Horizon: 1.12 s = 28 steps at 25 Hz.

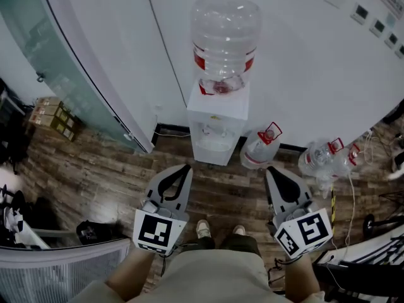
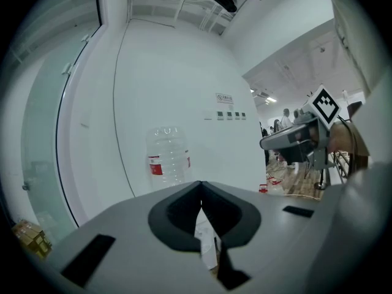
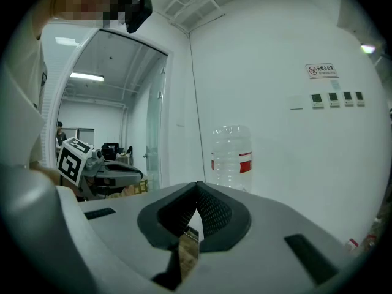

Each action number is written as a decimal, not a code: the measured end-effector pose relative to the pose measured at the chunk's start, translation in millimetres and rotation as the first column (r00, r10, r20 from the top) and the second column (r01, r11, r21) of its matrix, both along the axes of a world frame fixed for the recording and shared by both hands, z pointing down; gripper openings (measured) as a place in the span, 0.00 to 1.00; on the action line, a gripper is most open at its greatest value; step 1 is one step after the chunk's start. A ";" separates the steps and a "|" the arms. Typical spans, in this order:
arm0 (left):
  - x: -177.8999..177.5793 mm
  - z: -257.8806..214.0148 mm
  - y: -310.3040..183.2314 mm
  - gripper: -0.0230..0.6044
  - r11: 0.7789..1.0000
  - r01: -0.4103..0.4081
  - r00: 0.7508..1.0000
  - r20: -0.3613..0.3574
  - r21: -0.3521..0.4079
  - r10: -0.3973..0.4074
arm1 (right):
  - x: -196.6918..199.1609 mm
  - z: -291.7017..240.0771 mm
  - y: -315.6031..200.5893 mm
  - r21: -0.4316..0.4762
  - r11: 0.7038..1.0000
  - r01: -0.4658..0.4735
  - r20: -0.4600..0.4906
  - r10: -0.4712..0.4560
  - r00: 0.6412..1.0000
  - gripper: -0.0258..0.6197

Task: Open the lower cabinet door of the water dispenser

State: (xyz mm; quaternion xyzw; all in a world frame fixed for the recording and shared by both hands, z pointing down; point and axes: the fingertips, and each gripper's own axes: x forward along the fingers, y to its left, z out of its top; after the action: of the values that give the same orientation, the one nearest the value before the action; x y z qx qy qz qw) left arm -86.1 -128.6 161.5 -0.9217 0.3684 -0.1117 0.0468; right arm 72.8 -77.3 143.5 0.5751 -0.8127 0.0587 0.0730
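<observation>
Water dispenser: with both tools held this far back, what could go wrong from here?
The left tool and right tool are both shut; unless one opens, it may only bump the water dispenser instead of gripping anything.
A spare jug sits close beside the dispenser and could be knocked or block the door.
A hard tug might rock the bottle on top.

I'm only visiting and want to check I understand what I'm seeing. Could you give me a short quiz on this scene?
1. True or false: the left gripper is gripping the water dispenser.
2. What stands on the dispenser? A) a kettle B) a clear bottle C) a box
3. Fill in: in the head view, the spare bottles lie on the floor to the dispenser's ____.
Key: 1 false, the left gripper is shut, empty and short of it; 2 B; 3 right.
</observation>
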 end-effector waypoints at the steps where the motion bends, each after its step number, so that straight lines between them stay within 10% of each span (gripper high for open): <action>1: 1.0 0.2 -2.7 0.05 1.000 0.004 1.000 0.003 0.002 -0.004 | 3.3 0.2 -3.3 0.003 1.000 0.001 0.003 -0.001 1.000 0.05; 17: 46.2 35.2 -55.8 0.05 0.998 0.063 0.998 0.016 0.027 -0.064 | 72.2 49.4 -77.2 0.027 0.999 0.026 0.055 -0.028 0.998 0.09; 28: 60.5 133.1 -108.3 0.05 0.996 0.090 0.996 0.028 0.026 -0.090 | 74.0 175.1 -146.1 -0.048 0.988 0.146 0.033 -0.144 0.989 0.34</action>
State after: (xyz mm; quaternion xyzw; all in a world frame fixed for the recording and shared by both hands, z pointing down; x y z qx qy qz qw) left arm -25.6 -236.9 294.6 -0.9018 0.4102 -0.1227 0.0586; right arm 146.9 -223.4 318.6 0.5115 -0.8516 0.0821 0.0798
